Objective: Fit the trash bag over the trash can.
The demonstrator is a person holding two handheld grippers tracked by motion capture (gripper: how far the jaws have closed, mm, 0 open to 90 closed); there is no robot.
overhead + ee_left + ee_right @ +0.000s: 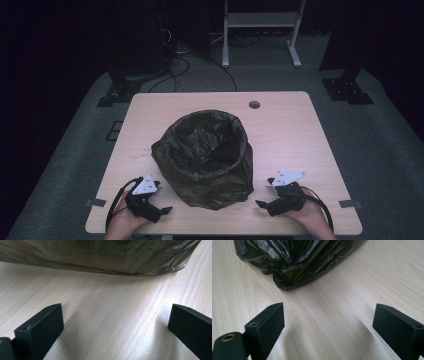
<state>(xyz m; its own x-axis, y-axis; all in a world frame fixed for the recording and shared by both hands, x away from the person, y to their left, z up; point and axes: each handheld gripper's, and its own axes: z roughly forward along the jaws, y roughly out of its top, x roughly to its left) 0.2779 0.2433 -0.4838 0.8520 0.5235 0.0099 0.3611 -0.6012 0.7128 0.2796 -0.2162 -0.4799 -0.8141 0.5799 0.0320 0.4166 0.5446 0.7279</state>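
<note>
A round bin lined with a black plastic bag (205, 157) stands upright in the middle of the light wooden table (290, 130), its mouth open upward. My left gripper (161, 197) rests near the front left edge, open, a short way from the bag's lower left side (100, 257). My right gripper (266, 192) sits at the front right, also open, with the bag's crumpled lower corner (294, 262) just ahead of it. Nothing lies between the jaws of either gripper, and both are apart from the bag.
A round cable hole (254, 104) marks the table's far side. Bits of tape (95, 202) stick to the front corners. Beyond the table are a white desk frame (260, 30), black stands (117, 92) and cables on grey carpet.
</note>
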